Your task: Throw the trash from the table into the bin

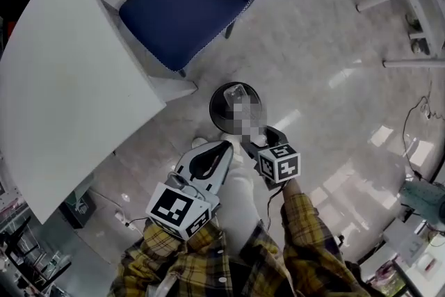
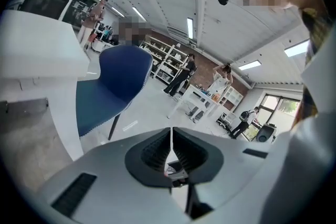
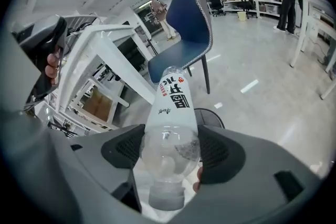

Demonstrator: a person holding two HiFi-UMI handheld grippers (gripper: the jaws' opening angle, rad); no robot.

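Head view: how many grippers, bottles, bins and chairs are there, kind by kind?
grippers: 2, the left gripper and the right gripper
bottle: 1
bin: 1
chair: 1
total: 5

1. Wore yellow-and-dark plaid sleeves (image 1: 306, 222).
2. Had pale grey shells on left gripper (image 2: 171, 139) and right gripper (image 3: 170, 149), with black ribbed pads (image 2: 154, 153).
3. Bore black-and-white square markers on white cubes (image 1: 178, 209).

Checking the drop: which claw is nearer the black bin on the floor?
Right. The right claw holds the bottle over the bin; the left claw, shut and empty, hangs beside it, short of the rim.
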